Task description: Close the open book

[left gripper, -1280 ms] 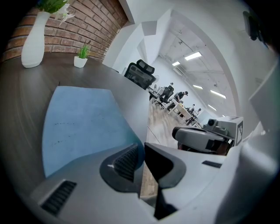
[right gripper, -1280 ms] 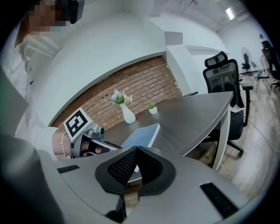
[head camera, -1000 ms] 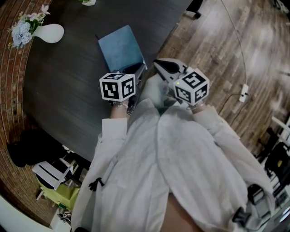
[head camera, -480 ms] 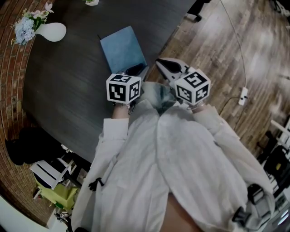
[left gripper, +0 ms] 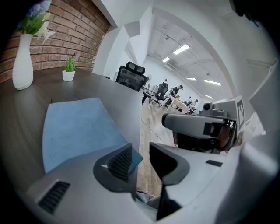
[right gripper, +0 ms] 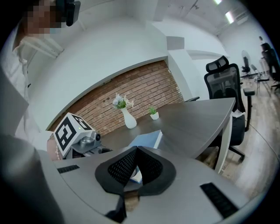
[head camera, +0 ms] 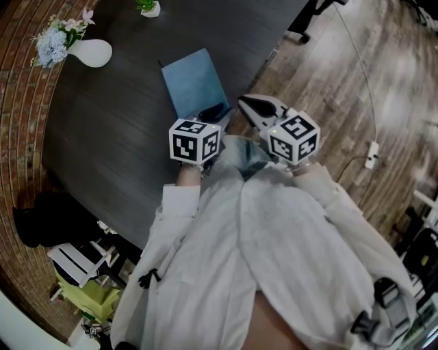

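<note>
The book (head camera: 195, 82) lay closed and flat, blue cover up, on the dark table (head camera: 102, 123), close to the table edge nearest you and angled to it. Your left gripper (left gripper: 141, 152) pointed down over the book's near corner at that edge. Its jaws had just been opening and stood apart with nothing between them. Through the gap you saw only the table edge and the wooden floor (head camera: 342, 89). The book's corner showed behind the left-hand jaw, and whether the two touched could not be told.

Your right gripper (right gripper: 136, 153) was clenched on nothing, pads pressed together. You held it past the table edge, over the floor, just beside the left gripper.

A white vase of flowers (head camera: 92, 51) stood at the far side of the table by the brick wall (right gripper: 131, 92), with a small potted plant (head camera: 149, 7) near it, both well apart from the book. A black office chair (right gripper: 227, 78) stood beyond the table's end.
</note>
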`<state>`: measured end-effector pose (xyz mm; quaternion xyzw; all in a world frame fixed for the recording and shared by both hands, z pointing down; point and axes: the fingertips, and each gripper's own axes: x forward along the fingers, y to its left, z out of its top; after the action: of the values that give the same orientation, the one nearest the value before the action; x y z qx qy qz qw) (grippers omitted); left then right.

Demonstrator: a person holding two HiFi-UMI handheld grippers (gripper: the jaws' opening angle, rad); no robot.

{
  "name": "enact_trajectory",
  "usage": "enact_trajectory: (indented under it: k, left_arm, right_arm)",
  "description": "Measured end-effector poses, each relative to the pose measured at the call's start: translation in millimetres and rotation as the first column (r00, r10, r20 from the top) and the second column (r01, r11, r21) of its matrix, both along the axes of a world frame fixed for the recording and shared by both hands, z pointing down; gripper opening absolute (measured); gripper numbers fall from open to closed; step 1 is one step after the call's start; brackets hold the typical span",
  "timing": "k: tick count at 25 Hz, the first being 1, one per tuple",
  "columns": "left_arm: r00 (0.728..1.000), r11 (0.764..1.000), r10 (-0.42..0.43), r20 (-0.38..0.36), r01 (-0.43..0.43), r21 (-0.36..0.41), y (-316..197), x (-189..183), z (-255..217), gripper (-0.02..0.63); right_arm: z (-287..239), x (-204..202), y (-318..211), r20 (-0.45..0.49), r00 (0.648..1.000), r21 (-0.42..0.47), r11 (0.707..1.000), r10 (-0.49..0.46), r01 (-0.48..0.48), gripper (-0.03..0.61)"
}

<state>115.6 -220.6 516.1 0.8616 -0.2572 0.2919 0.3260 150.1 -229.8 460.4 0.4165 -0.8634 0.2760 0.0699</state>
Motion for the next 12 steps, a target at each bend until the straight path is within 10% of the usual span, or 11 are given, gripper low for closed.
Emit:
enact_trajectory:
  k: [12]
  left_arm:
    - [0.993, 0.992, -0.02, -0.12, 0.034, 0.121, -1.5, -15.2, -56.7, 0.037]
  right_arm:
    - [-22.1, -12.8, 2.7, 0.044, 0.998, 0.023, 0.999, -0.048, 0.047, 0.006]
